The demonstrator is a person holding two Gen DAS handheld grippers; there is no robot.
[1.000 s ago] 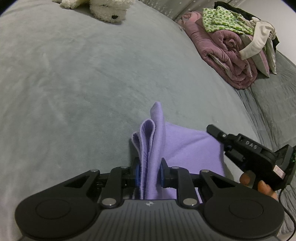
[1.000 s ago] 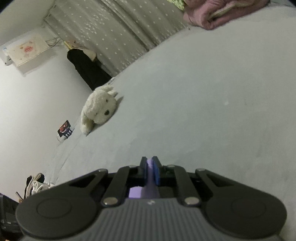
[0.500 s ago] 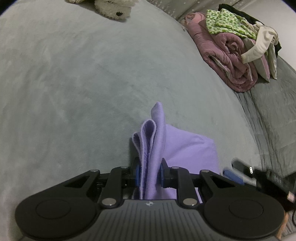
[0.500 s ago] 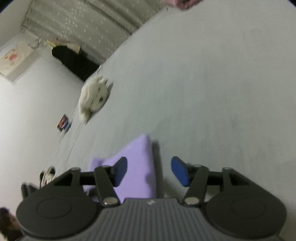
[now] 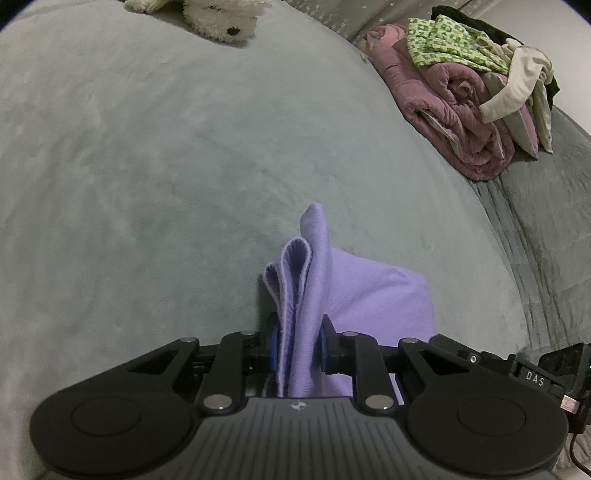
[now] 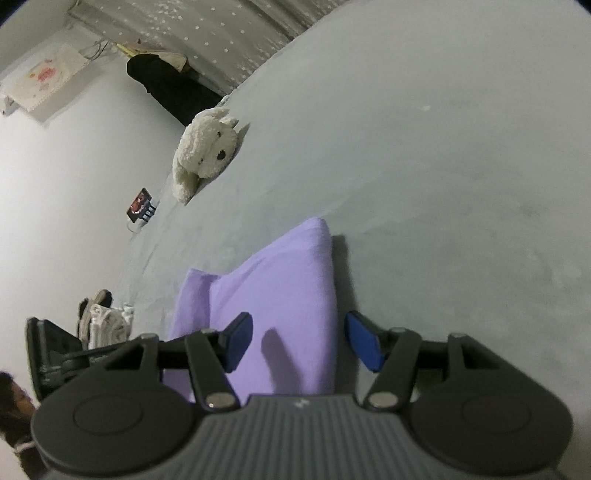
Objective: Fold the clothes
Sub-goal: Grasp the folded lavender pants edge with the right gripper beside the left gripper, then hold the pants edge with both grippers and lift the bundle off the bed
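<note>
Now I take the purple cloth [image 5: 369,295] as my landmark and read from its left side across. It lies folded on the grey bed [image 5: 147,184], close under both cameras. On the cloth's left edge, my left gripper [image 5: 297,347] is pinched narrow on a gathered bunch of layers, which stand up out of the jaws as a small looped fin. Beyond that fin, far up the bed, a white plush dog [image 5: 218,18] lies well apart from the cloth. To the cloth's right, also well apart, sits a heap of pink quilt and mixed laundry [image 5: 472,92].

My right gripper [image 6: 299,343] is at the cloth's right end, jaws standing wide. One blue pad [image 6: 238,341] hangs over the fabric and the other is off its edge over the bedcover. Neither presses on it, so nothing is held on that side.

From the right wrist view the cloth's long axis runs away from the gripper, up toward the plush dog, with a rounded fold on the right flank. I judge the next move turns on this: the left gripper alone has the cloth, so the free right one, just beside the loose end, is nearer for the next pinch or smoothing.
</note>
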